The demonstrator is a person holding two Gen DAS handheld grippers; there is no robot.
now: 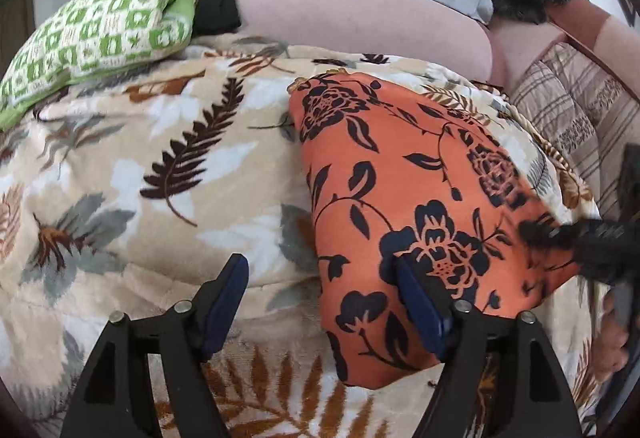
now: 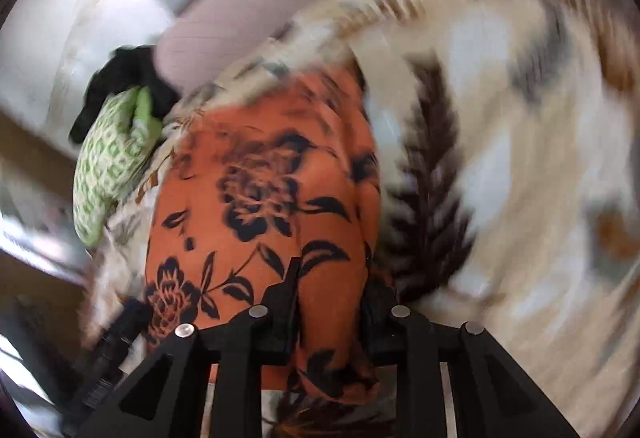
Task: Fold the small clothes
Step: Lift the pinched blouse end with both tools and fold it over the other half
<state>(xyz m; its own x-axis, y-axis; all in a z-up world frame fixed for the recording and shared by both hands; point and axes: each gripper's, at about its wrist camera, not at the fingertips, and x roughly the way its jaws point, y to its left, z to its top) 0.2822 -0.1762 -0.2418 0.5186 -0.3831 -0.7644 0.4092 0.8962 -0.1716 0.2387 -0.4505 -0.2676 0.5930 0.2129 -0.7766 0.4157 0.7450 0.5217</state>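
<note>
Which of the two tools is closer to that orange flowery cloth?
Right. The right tool grips the orange cloth between its fingers; the left tool stands open, one finger over its edge.

One orange floral garment (image 1: 404,174), one green patterned pillow (image 1: 100,38), one leaf-print blanket (image 1: 160,158), two hand-held grippers (image 1: 320,270) (image 2: 328,278).

Green pillow (image 1: 100,34) rests on leaf-print blanket (image 1: 140,158).

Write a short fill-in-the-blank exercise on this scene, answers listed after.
1. The orange garment is printed with dark ____.
2. The right gripper is ____ on the orange garment.
3. The left gripper has its jaws ____.
4. The checked pillow is white and ____.

Missing words: flowers; shut; open; green
</note>
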